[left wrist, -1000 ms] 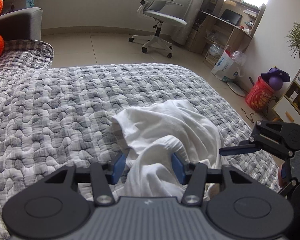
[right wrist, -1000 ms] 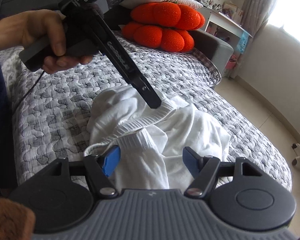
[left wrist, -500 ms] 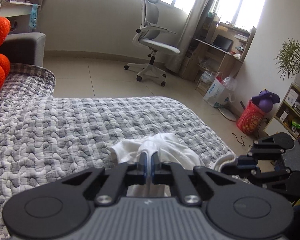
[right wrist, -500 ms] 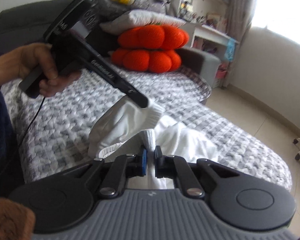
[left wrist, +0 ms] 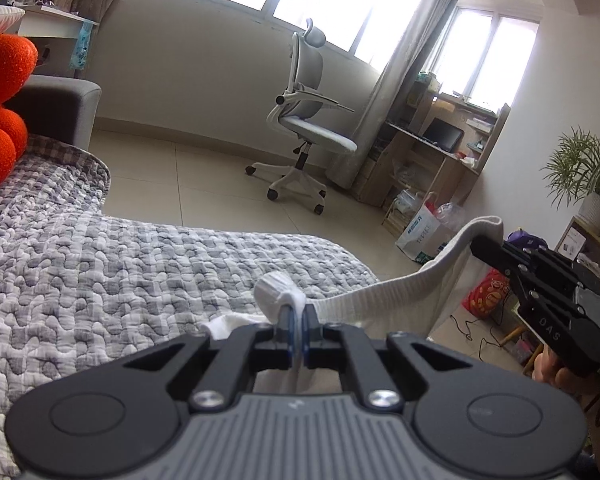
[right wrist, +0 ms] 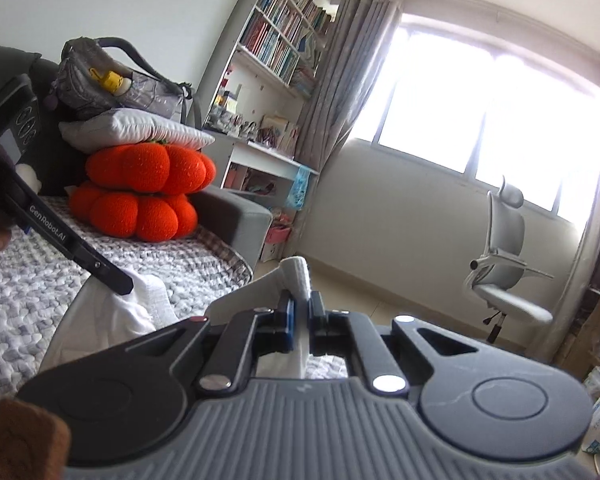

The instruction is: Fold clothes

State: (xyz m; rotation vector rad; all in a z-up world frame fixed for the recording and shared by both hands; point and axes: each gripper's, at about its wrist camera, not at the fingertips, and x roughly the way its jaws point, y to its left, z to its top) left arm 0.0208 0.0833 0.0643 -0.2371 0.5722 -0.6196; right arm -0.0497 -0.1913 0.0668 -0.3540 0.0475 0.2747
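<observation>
Between the blue pads up close, both tools are pinching cloth: left gripper (left wrist: 296,334) is clamping a bunched bit of the white garment (left wrist: 364,300), right gripper (right wrist: 300,322) is biting its ribbed edge. That hem is stretching between them above the quilted bed cover (left wrist: 100,280), body hanging below, mostly hidden, probably crumpled. Risk: both bites are sitting shallow on thick rib knit, so pulling wider could be slipping one corner out, dumping the cloth. Knit looks soft, stretchy, wrinkled. Farther back, orange cushions (right wrist: 140,196) and an office chair (left wrist: 304,120) are standing clear.
</observation>
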